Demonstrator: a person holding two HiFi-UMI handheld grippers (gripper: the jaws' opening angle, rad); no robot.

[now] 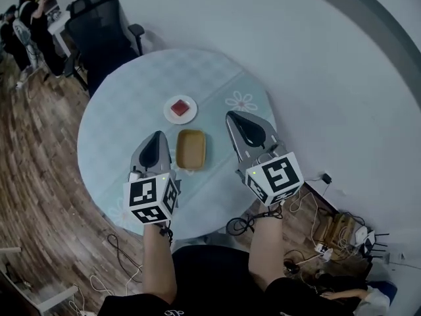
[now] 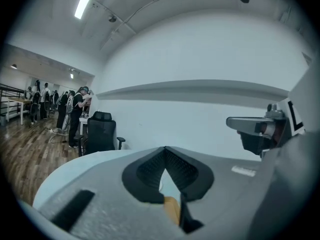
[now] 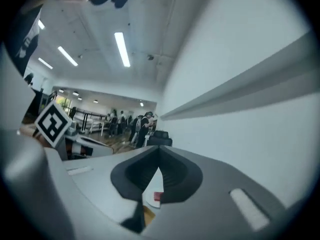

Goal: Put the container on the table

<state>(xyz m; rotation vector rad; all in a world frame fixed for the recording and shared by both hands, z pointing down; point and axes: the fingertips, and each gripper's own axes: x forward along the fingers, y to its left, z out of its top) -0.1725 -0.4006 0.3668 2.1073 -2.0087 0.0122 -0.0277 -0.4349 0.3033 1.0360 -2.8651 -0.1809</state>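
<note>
A shallow tan rectangular container (image 1: 191, 149) rests on the round pale-blue table (image 1: 118, 117), between my two grippers. My left gripper (image 1: 157, 135) hovers just left of it, shut and holding nothing. Just right of it and slightly farther back is my right gripper (image 1: 232, 116), also shut and holding nothing. In the left gripper view a sliver of the container (image 2: 171, 209) shows below the closed jaw tips of the left gripper (image 2: 165, 148). In the right gripper view the right gripper (image 3: 160, 149) has its tips together, and a corner of the container (image 3: 148, 215) shows beneath them.
A small white plate (image 1: 180, 109) with a red block (image 1: 179, 107) stands just behind the container. A black office chair (image 1: 102, 28) is at the table's far left. Cables and power strips (image 1: 329, 232) lie on the floor by the wall at right.
</note>
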